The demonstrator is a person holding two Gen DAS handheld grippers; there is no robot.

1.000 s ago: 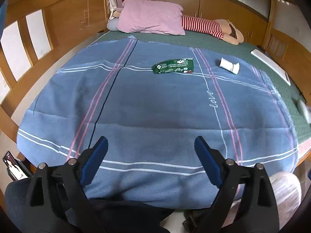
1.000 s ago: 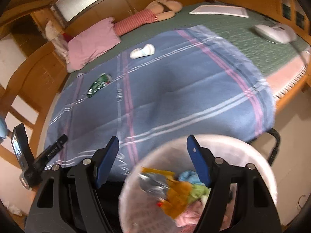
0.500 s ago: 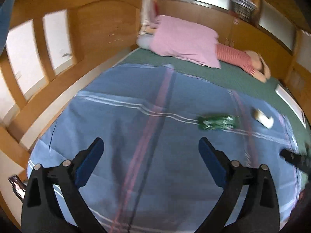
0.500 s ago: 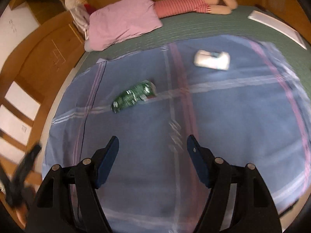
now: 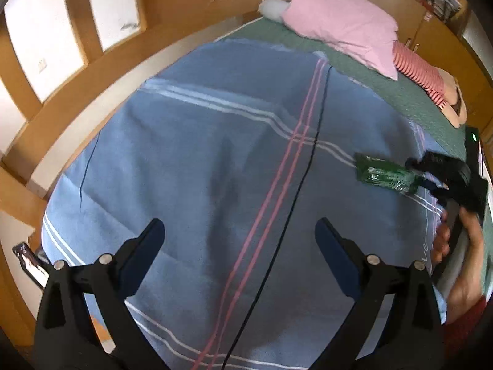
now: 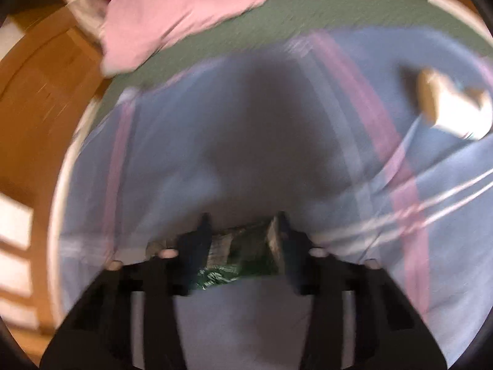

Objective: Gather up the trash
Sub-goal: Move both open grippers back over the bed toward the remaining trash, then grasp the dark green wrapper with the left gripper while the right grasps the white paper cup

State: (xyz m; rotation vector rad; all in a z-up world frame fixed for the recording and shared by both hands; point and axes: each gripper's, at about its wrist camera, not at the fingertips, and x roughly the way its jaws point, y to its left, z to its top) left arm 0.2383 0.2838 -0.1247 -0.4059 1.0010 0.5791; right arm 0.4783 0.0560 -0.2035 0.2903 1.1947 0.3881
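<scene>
Right gripper (image 6: 243, 240) of mine is closing around the green wrapper (image 5: 385, 175), which lies between its jaws on the blue blanket (image 5: 215, 154), at three o'clock from my left gripper (image 5: 237, 240), whose jaws gape wide and empty.

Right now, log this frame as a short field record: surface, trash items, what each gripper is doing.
surface: blue blanket over a green bed cover
trash 1: green wrapper, between the right gripper's fingers
trash 2: white crumpled piece, lying apart on the blanket
right gripper: jaws closing around the wrapper; firm contact unclear through blur
left gripper: open, empty, above the blanket
</scene>
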